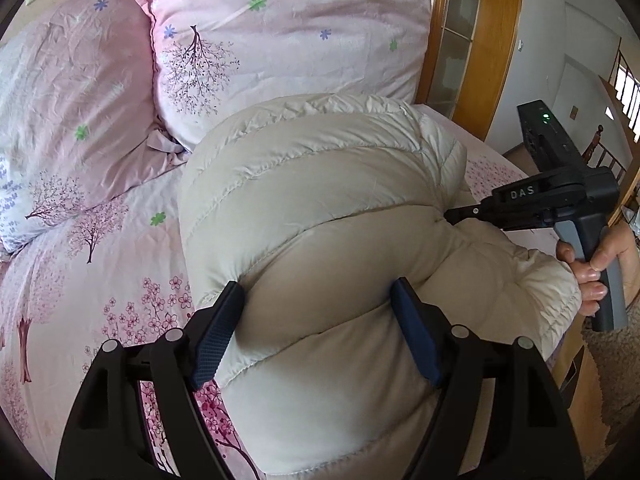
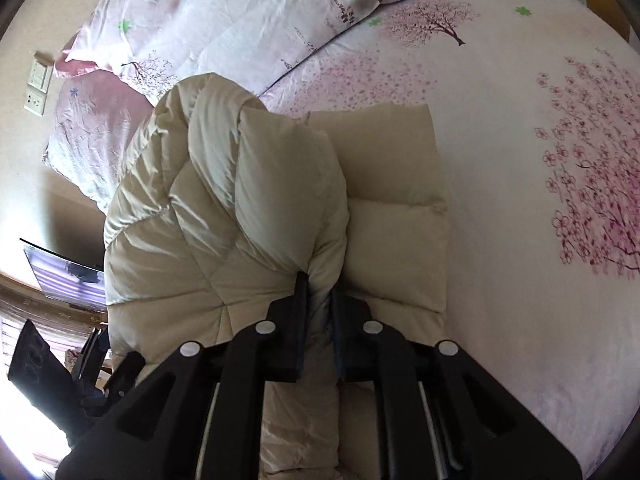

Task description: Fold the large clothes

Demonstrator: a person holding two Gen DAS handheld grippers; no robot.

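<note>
We're mid-fold on the puffy cream jacket [image 1: 320, 208] bunched up on the bed [image 1: 120, 280], left gripper [image 1: 320, 320] jaws wide around a fat roll, right gripper [image 2: 320, 300] clenched on a pinch of fabric, so next we'd lay it flat.

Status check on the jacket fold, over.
Left gripper jaws wide, straddling puffy cream jacket. Right gripper pinching a jacket fold. Pillows behind, nothing blocking.

The puffy cream quilted down jacket [image 1: 320, 208] runs off the left wrist view's bottom edge and hides the right gripper's [image 1: 450, 213] fingertips in its folds.
</note>
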